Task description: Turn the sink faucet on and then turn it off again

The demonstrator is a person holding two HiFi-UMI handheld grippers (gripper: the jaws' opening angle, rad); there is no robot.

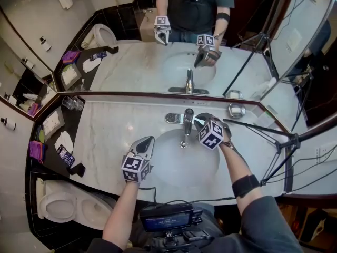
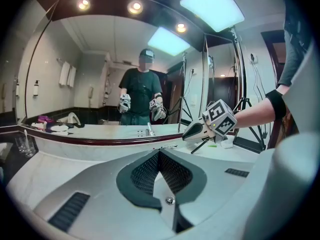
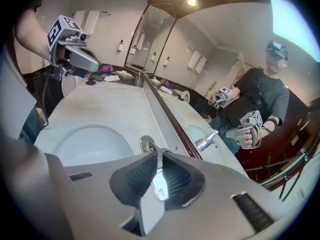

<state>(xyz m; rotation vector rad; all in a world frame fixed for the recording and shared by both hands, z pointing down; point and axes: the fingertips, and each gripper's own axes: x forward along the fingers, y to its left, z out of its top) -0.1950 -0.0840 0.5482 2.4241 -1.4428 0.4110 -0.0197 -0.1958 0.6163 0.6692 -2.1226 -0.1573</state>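
The chrome faucet (image 1: pixel 185 125) stands at the back of the white sink basin (image 1: pixel 179 165), under the mirror. My right gripper (image 1: pixel 197 120) reaches in from the right at the top of the faucet. In the right gripper view its jaws are closed round the shiny faucet lever (image 3: pixel 159 184), which lies between the dark pads, with the basin (image 3: pixel 85 141) to the left. My left gripper (image 1: pixel 144 144) hovers over the basin's left rim, shut, with nothing between its pads (image 2: pixel 145 174). In the left gripper view, the right gripper (image 2: pixel 192 130) shows ahead. No running water is visible.
A marble counter (image 1: pixel 110 136) surrounds the sink, with a wall mirror (image 1: pixel 131 62) behind. Glasses (image 1: pixel 73 103) and a toiletry tray (image 1: pixel 51 124) sit at the left end. A metal dish (image 1: pixel 236 110) lies right of the faucet, beside tripod legs (image 1: pixel 274 136). A toilet (image 1: pixel 63 207) stands lower left.
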